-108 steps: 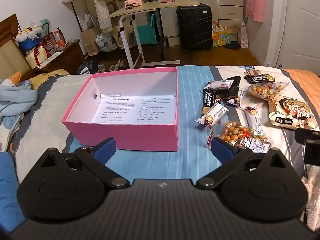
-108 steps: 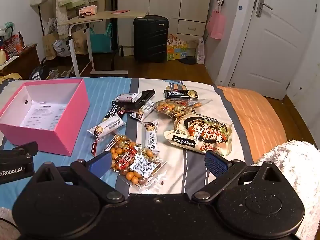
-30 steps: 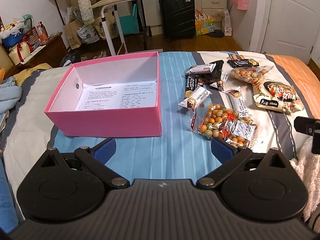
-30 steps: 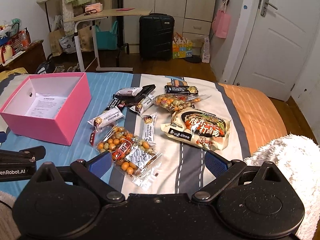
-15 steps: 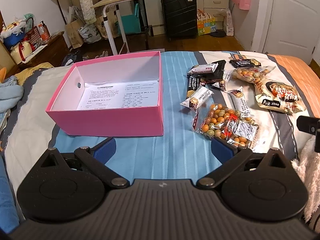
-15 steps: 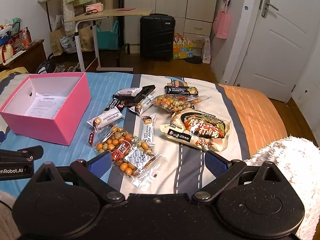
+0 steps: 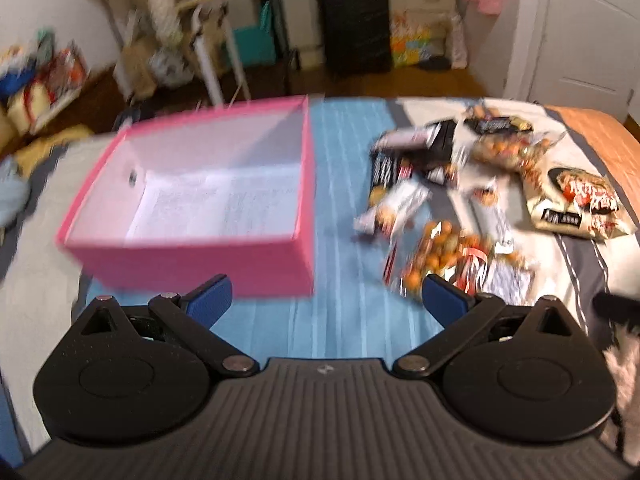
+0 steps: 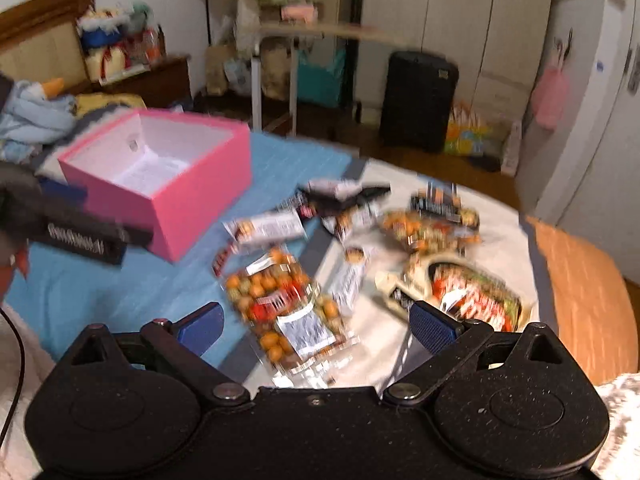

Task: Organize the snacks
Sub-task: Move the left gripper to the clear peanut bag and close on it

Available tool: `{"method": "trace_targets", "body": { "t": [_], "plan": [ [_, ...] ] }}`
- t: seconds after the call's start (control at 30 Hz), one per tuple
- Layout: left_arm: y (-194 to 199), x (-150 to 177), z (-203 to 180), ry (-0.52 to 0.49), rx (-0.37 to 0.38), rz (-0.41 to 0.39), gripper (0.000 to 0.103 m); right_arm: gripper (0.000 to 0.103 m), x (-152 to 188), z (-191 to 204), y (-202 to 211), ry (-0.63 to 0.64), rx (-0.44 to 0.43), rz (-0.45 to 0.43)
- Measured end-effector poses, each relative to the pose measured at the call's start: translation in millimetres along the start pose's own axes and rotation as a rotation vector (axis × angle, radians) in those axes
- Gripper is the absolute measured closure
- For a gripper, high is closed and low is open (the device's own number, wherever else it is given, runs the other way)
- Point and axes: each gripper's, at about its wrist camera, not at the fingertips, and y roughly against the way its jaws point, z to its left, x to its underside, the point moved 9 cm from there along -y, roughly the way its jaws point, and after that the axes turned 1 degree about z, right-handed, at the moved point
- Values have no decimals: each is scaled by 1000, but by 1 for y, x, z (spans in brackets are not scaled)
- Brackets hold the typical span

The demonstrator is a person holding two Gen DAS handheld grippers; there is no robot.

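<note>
Both views now swing, blurred. Right gripper (image 8: 314,326), fingers apart, hovers over the crinkly, light nut bag (image 8: 282,306) at 12 o'clock; pinch its edge. Left gripper (image 7: 328,294) gapes empty before the pink box (image 7: 192,256).

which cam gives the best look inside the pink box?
Left wrist. It looks down into the pink box almost head-on, so the whole floor and the printed sheet lying on it show, though blurred. The right wrist view sees the box from the side; its near wall hides most of the floor.
</note>
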Motion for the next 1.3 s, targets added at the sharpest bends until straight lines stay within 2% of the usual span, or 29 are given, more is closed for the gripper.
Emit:
{"method": "trace_targets", "body": {
  "t": [0.07,0.13,0.27,0.33,0.4,0.47,0.6,0.7,0.73,0.77,0.83,0.87,1.0,1.1,1.17,1.23,1.3],
  "plan": [
    [-11,-12,-12,-48,22,-17,0,2,6,1,-15,8,-14,43],
    [-26,-22,-26,-63,93,-5,0,2,14,6,-34,26,-29,104],
    [-73,-23,-49,-34,223,140,3,2,43,10,-71,-45,-64,230],
    [-90,-17,-51,-41,213,145,4,2,64,5,-88,-148,-73,296],
    [-100,-11,-49,-75,180,103,5,4,81,0,-103,-270,-113,368],
    [-104,-8,-53,-138,153,62,5,4,83,-4,-108,-333,-104,350],
    [-111,-9,-59,-174,147,36,8,3,78,-3,-113,-327,-86,323],
    [-109,-14,-60,-175,157,8,24,3,75,0,-110,-302,-67,269],
    [-109,-15,-61,-161,177,13,37,4,74,3,-111,-289,-61,257],
    [-113,-14,-63,-137,215,39,42,6,73,4,-111,-283,-56,252],
    [-119,-9,-64,-71,290,104,45,9,72,5,-109,-271,-47,239],
    [-124,-7,-63,-50,294,124,47,11,72,6,-108,-263,-43,234],
    [-138,-7,-54,31,325,139,47,17,68,8,-112,-232,-41,216],
    [-147,-6,-50,108,379,163,48,21,67,9,-111,-219,-32,201],
    [-152,-5,-48,175,439,194,53,22,67,8,-109,-221,-34,197],
    [-155,-1,-49,282,532,258,51,23,68,8,-108,-225,-35,194],
    [-153,-1,-53,235,526,244,51,23,68,7,-109,-235,-39,190]
  ]
}}
